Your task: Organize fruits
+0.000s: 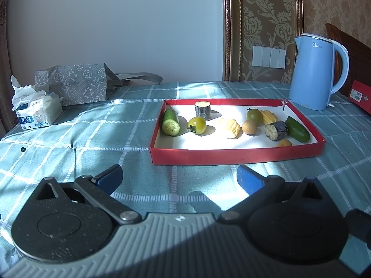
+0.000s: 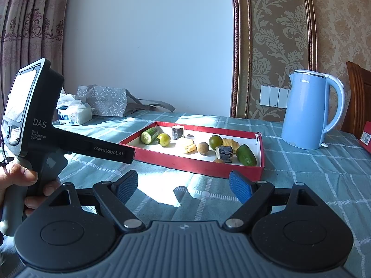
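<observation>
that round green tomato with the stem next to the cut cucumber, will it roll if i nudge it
Probably: the green tomato is nearly round and rests free on the tray's flat white floor. Its smooth, shiny skin might slip between gripper pads. The cut cucumber beside it could stop it rolling that way.

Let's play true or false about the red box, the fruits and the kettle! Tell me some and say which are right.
1. All the fruits sit inside the red box. True.
2. The kettle is pink. False: it is light blue.
3. The right gripper holds a tomato. False: its jaws are open and empty.
4. A tissue pack lies beside a patterned bag. True.
5. The kettle stands inside the box. False: it stands outside, on the checked cloth.
</observation>
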A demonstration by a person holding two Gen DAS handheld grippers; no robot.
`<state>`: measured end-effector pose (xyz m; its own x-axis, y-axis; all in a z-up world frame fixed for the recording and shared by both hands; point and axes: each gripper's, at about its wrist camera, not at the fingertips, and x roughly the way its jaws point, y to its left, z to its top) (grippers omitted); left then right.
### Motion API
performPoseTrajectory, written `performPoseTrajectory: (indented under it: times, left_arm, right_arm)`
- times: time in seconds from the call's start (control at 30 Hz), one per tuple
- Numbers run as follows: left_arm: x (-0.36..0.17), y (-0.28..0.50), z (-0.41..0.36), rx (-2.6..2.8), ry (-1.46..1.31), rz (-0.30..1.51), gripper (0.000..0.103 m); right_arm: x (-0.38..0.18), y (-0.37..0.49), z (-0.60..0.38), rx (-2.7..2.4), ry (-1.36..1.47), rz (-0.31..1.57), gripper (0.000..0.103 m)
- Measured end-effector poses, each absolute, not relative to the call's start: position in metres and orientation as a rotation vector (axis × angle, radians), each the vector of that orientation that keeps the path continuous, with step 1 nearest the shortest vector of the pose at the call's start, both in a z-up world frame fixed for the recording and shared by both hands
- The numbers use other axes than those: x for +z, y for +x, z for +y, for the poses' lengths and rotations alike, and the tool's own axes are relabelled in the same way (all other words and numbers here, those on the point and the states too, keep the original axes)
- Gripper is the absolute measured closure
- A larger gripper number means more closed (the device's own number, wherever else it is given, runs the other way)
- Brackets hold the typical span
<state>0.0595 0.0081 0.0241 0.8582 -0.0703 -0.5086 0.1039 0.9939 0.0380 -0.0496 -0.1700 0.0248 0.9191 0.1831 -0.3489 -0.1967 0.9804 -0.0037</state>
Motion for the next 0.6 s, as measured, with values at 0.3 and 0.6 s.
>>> performPoseTrajectory:
  times: [0.3, 0.6]
  left_arm:
    - [0.0255, 0.0601, 0.0085, -0.085, 0.062, 0.524, 0.0]
    - [0.0242, 0.0603, 0.0094, -0.081, 0.056, 0.523, 0.0]
  right_arm:
    - [0.025, -0.0491, -0.1696, 0.196, -0.04, 0.355, 0.017]
    - [0.0249, -0.0489, -0.1701, 0.197, -0.037, 0.355, 0.017]
